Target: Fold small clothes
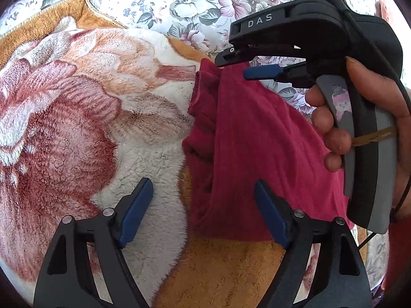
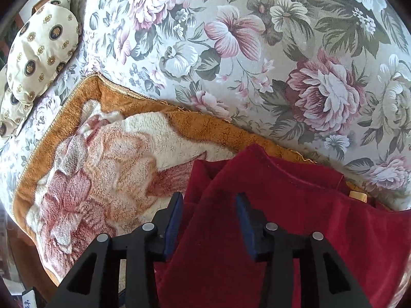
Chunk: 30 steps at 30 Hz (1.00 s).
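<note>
A small dark red garment [image 1: 251, 138] lies partly folded on a fleece blanket; it also shows in the right wrist view [image 2: 295, 220]. My left gripper [image 1: 203, 187] is open and empty, low over the garment's left edge, one finger over the blanket and one over the cloth. My right gripper [image 2: 209, 201] is open, its fingers apart over a raised fold at the garment's far left corner. In the left wrist view the right gripper [image 1: 239, 66] sits at the garment's top edge, held by a hand.
The fleece blanket [image 1: 84, 128] with an orange border and red flower print covers a floral sofa seat [image 2: 257, 51]. A cream patterned cushion [image 2: 38, 48] lies at the far left of the sofa.
</note>
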Each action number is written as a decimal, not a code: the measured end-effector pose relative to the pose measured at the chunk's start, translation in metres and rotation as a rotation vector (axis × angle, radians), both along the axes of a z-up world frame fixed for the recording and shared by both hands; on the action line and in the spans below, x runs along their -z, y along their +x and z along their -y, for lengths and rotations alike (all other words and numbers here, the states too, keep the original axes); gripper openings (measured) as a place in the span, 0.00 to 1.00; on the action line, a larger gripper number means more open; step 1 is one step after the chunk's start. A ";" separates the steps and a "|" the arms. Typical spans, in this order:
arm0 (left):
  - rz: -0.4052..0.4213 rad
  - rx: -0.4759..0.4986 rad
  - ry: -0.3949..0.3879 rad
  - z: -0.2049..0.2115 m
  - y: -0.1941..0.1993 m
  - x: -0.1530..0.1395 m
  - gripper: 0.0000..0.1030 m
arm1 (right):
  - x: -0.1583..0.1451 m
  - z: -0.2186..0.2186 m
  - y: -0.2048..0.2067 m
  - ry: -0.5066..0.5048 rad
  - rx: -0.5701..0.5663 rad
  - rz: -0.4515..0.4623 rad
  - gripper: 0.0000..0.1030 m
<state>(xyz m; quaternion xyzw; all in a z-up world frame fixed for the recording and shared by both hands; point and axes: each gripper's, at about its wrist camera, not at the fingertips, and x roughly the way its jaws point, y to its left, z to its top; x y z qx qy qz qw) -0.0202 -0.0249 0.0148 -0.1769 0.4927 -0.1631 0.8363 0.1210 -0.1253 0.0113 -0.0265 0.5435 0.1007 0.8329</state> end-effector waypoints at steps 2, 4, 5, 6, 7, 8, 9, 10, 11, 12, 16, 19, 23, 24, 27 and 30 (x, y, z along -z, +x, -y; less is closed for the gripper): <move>0.002 0.002 -0.010 0.000 0.001 0.001 0.81 | 0.002 -0.001 0.003 -0.023 0.006 -0.012 0.42; 0.003 0.001 -0.026 -0.002 0.003 0.002 0.82 | 0.004 -0.001 0.008 -0.030 0.024 -0.019 0.42; 0.004 -0.002 -0.037 -0.002 0.003 0.002 0.84 | 0.005 -0.001 0.010 -0.026 0.028 -0.024 0.43; 0.005 -0.001 -0.053 -0.003 0.004 0.002 0.88 | 0.007 -0.003 0.014 -0.020 0.029 -0.038 0.43; 0.007 0.000 -0.068 -0.004 0.005 0.003 0.89 | 0.011 -0.005 0.017 -0.017 0.031 -0.055 0.43; 0.010 -0.001 -0.081 -0.004 0.005 0.004 0.90 | 0.014 -0.007 0.020 -0.014 0.034 -0.068 0.43; 0.012 -0.003 -0.087 -0.004 0.006 0.004 0.90 | 0.017 -0.010 0.023 -0.012 0.032 -0.075 0.44; 0.014 -0.003 -0.094 -0.004 0.008 0.005 0.90 | 0.018 -0.012 0.025 -0.015 0.029 -0.076 0.45; 0.014 -0.002 -0.107 -0.005 0.009 0.005 0.91 | 0.021 -0.017 0.028 -0.034 0.016 -0.079 0.45; 0.014 -0.005 -0.123 -0.006 0.011 0.006 0.92 | 0.023 -0.019 0.029 -0.050 0.009 -0.083 0.45; 0.016 0.006 -0.154 -0.007 0.017 0.008 0.92 | 0.037 -0.031 0.038 -0.125 -0.030 -0.134 0.49; 0.028 0.018 -0.169 -0.007 0.022 0.010 0.92 | 0.046 -0.039 0.044 -0.191 -0.084 -0.169 0.51; 0.059 0.056 -0.186 -0.003 0.025 0.013 0.91 | 0.048 -0.046 0.047 -0.235 -0.121 -0.179 0.47; 0.068 0.065 -0.187 -0.001 0.026 0.013 0.81 | 0.048 -0.049 0.045 -0.255 -0.131 -0.158 0.41; 0.042 0.099 -0.200 0.003 0.031 0.020 0.46 | 0.045 -0.048 0.037 -0.245 -0.153 -0.100 0.31; 0.032 0.091 -0.218 -0.001 0.035 0.024 0.28 | 0.038 -0.042 0.029 -0.205 -0.154 -0.050 0.18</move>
